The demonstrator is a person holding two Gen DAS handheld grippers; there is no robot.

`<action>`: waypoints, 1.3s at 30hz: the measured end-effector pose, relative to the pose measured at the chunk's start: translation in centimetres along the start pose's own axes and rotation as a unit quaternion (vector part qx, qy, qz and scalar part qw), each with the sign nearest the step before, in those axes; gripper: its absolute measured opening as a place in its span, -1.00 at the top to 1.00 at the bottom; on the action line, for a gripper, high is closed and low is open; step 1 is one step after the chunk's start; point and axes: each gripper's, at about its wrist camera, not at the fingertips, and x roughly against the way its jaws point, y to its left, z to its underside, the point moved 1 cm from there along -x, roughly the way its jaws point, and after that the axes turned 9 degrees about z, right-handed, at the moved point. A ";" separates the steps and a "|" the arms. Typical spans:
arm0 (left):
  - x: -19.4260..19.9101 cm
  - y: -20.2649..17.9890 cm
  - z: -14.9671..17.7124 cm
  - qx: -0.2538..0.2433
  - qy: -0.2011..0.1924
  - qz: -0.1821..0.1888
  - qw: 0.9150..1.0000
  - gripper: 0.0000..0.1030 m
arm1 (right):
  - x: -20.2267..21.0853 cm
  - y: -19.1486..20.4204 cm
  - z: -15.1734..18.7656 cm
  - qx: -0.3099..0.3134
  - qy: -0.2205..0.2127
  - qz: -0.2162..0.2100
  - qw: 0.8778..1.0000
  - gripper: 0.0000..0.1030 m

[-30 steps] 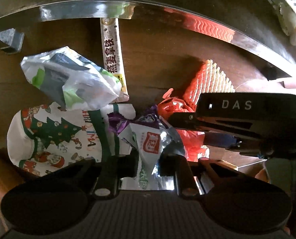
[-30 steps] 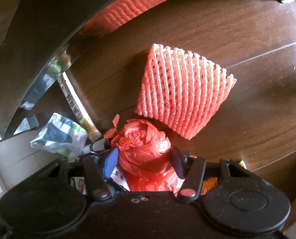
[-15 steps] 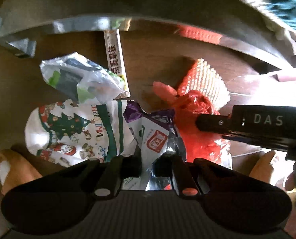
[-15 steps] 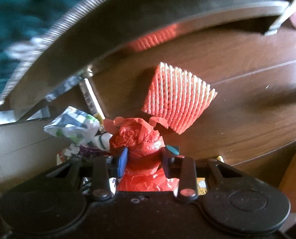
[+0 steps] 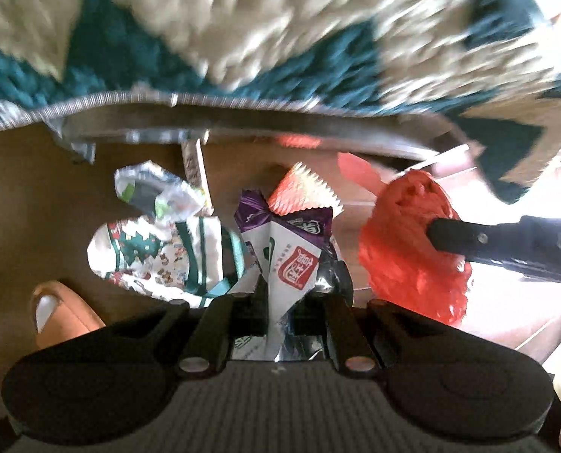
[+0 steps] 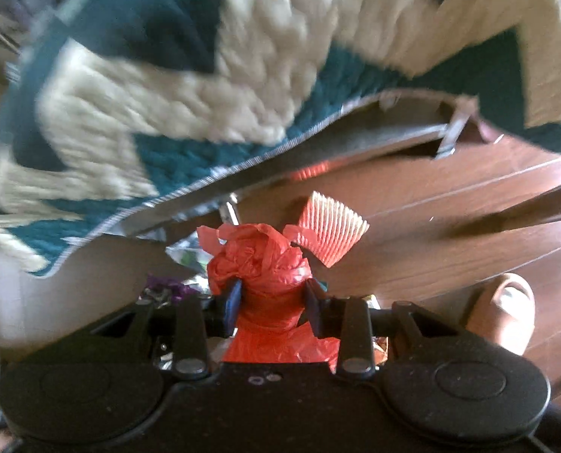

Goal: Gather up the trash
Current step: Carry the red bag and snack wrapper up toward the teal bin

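Both grippers have risen clear of the floor [image 6: 450, 234] with their loads; the left gripper [image 5: 280, 305] has its fingers clamped on the white-and-purple snack wrapper [image 5: 292, 260]; the right gripper [image 6: 273, 302] has its fingers closed on the crumpled red bag [image 6: 265, 264]. Judgement: two pieces collected; the Christmas wrapper [image 5: 159, 260], green-white wrapper [image 5: 156, 192] and red foam net [image 6: 333, 230] remain below, near the rug [image 6: 167, 75].

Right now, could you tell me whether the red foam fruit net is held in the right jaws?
No, the right gripper is shut on the crumpled red plastic bag, while the red foam net lies on the floor beyond it.
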 end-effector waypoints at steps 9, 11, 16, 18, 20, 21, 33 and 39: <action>11.7 -7.6 1.5 -0.057 -0.088 0.050 0.993 0.84 | 15.4 -1.5 2.7 0.005 -0.105 -0.014 0.994 0.33; 14.0 -9.3 1.9 -0.070 -0.108 0.059 0.990 0.83 | 18.5 -1.5 3.6 0.015 -0.134 -0.013 0.991 0.33; 20.0 -13.8 3.0 -0.105 -0.156 0.084 0.979 0.83 | 26.5 -2.2 5.6 0.025 -0.208 -0.017 0.978 0.32; 22.4 -15.9 3.4 -0.122 -0.175 0.096 0.972 0.83 | 29.9 -2.7 6.4 0.028 -0.237 -0.017 0.971 0.32; 24.3 -17.9 3.7 -0.139 -0.190 0.106 0.966 0.83 | 33.3 -3.3 7.2 0.032 -0.267 -0.012 0.963 0.32; 25.3 -19.0 3.8 -0.149 -0.199 0.112 0.962 0.83 | 34.6 -3.6 7.5 0.032 -0.280 -0.008 0.959 0.32; 33.6 -32.8 5.1 -0.253 -0.247 0.175 0.919 0.83 | 48.6 -8.9 10.5 0.008 -0.409 0.032 0.912 0.32; 36.6 -40.8 4.5 -0.300 -0.271 0.200 0.893 0.83 | 55.3 -12.5 9.4 -0.027 -0.470 0.051 0.881 0.32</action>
